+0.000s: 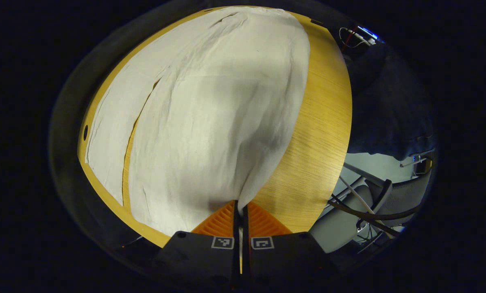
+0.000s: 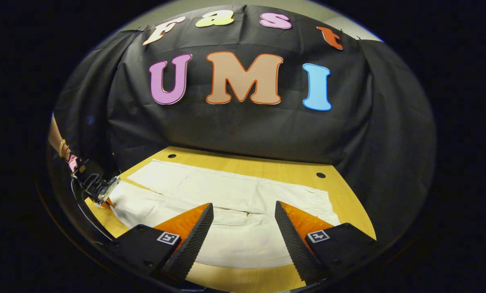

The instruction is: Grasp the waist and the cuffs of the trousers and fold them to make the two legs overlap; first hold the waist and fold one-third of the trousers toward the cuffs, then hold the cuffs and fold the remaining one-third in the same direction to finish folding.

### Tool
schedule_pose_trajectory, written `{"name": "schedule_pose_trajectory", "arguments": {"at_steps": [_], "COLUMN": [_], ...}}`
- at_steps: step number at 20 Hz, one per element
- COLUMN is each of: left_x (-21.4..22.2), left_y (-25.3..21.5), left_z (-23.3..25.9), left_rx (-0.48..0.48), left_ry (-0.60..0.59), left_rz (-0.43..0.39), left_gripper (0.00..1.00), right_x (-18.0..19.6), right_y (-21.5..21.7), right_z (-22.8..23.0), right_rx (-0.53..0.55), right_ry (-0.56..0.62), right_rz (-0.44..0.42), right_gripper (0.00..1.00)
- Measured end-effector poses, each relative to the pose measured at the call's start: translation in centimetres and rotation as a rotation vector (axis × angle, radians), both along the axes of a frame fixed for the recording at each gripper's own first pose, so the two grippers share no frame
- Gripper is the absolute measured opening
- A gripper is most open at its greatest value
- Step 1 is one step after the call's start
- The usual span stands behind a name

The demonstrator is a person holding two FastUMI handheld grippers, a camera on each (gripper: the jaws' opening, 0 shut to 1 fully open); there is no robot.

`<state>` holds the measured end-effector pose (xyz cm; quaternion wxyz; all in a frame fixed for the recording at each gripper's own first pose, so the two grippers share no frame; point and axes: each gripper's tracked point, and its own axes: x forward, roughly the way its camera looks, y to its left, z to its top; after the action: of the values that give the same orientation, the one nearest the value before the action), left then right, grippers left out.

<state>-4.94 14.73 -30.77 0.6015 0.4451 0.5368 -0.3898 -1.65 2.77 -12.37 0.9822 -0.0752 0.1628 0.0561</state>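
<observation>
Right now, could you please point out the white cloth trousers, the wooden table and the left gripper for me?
white cloth trousers [image 1: 210, 122]: left gripper view, middle of the near leg.
wooden table [image 1: 320, 134]: left gripper view, bare top beside the trousers.
left gripper [image 1: 240, 209]: left gripper view, between its fingertips, shut on the trouser edge.

My left gripper [image 1: 240, 211] has ribbed, wedge-shaped fingers on dark blocky mounts, and each mount carries a small square black-and-white marker. My right gripper [image 2: 243, 228] has finely toothed inner pads [image 2: 194, 240] and the same square markers. In the right gripper view, a strap sits on the wrist [image 2: 64, 149] behind the left gripper's cabled body.
</observation>
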Motion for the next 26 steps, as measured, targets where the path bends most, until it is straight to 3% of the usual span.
{"name": "schedule_pose_trajectory", "arguments": {"at_steps": [5,7,10,16,22,26], "left_x": [0.1,0.2,0.2,0.1,0.0,0.0], "left_y": [0.1,0.1,0.3,0.2,0.3,0.3], "left_z": [-0.1,-0.1,-0.2,-0.1,-0.1,-0.1], "left_rx": [0.017,0.044,0.073,0.099,0.118,0.119], "left_ry": [0.004,0.009,0.005,-0.007,-0.023,-0.025], "left_rz": [0.008,0.023,0.029,0.056,0.075,0.074], "left_gripper": [0.00,0.00,0.00,0.00,0.00,0.00], "right_x": [-0.3,-0.7,-0.5,-1.8,-2.3,-2.1], "right_y": [-2.0,-5.2,-8.7,-14.1,-16.3,-16.9], "right_z": [-3.3,-5.8,-7.9,-13.6,-17.8,-18.9], "right_rx": [-0.152,-0.306,-0.464,-0.649,-0.754,-0.792], "right_ry": [0.102,0.194,0.288,0.556,0.745,0.793], "right_rz": [0.160,0.281,0.392,0.627,0.746,0.780], "right_gripper": [0.98,0.98,0.98,0.98,0.98,0.97]}}
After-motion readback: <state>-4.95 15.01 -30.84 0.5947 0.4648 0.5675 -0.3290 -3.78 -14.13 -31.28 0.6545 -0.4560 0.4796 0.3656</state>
